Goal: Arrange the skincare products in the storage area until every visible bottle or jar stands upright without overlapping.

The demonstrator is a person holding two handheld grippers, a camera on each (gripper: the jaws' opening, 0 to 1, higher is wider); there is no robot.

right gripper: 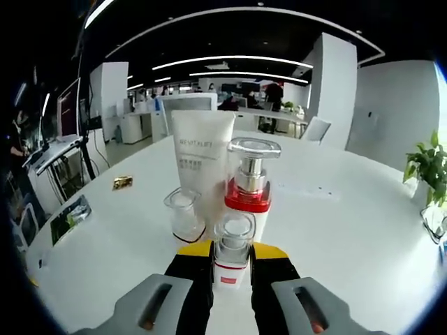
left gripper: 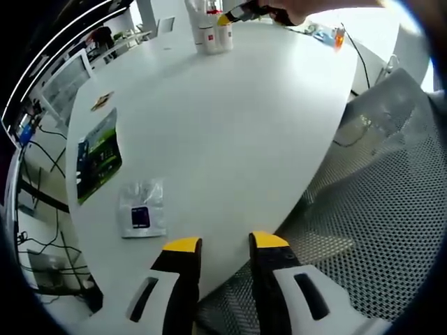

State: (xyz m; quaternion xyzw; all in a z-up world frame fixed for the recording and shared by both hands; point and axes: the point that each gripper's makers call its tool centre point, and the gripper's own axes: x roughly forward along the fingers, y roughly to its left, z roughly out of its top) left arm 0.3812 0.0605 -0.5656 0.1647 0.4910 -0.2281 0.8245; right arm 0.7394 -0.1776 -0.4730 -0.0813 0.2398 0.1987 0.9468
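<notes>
My right tongs clamp a small bottle; tube, pump and jar crowd at twelve. Left tongs gape apart over the table, packet at ten.

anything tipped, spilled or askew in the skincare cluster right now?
Nothing stands out. The white tube, the red-collared pump bottle and the small clear-capped jar all stand upright on the white table, no spill visible. The right gripper is shut on a small bottle, also upright. The left gripper is open.
</notes>
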